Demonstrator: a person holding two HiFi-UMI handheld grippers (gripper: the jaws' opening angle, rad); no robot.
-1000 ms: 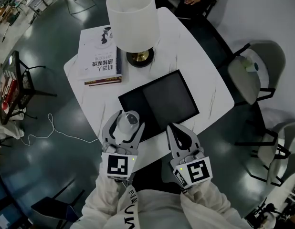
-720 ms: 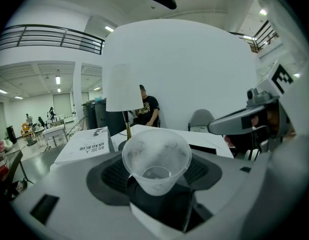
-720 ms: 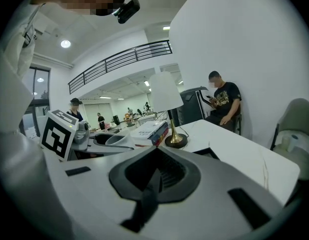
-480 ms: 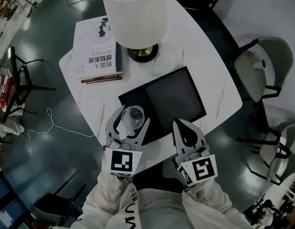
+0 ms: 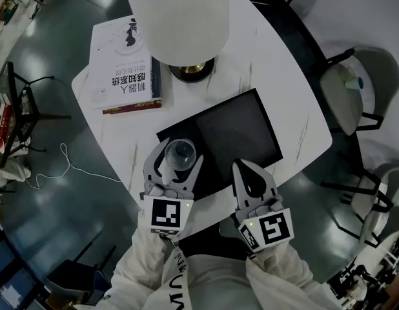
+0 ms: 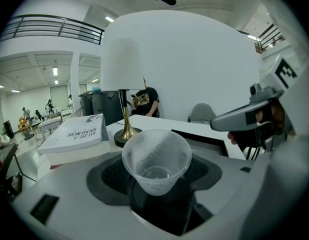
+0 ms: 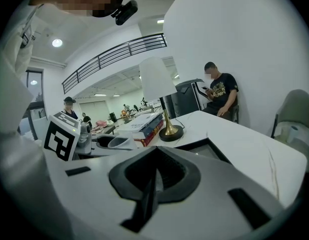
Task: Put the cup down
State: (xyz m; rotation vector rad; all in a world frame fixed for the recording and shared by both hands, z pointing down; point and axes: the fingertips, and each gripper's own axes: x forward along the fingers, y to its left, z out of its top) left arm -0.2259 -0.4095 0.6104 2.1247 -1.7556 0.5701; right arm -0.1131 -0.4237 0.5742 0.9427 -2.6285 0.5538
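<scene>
A clear plastic cup [image 5: 180,154] [image 6: 156,160] stands upright between the jaws of my left gripper [image 5: 175,159], which is shut on it above the near left corner of the black mat [image 5: 228,137]. From the right gripper view the cup [image 7: 114,143] shows at the left, held in that gripper. My right gripper [image 5: 247,176] hovers at the mat's near edge with its jaws shut and nothing in them [image 7: 155,179].
On the white table [image 5: 277,82] a lamp with a white shade [image 5: 177,11] and brass base [image 6: 127,133] stands behind the mat, with a stack of books [image 5: 122,73] to its left. A grey chair [image 5: 345,92] is at the right. A person sits beyond the table [image 7: 219,94].
Both grippers have moved forward over the table. The cup, tilted a second ago, now stands upright in the left gripper over the mat's corner.
</scene>
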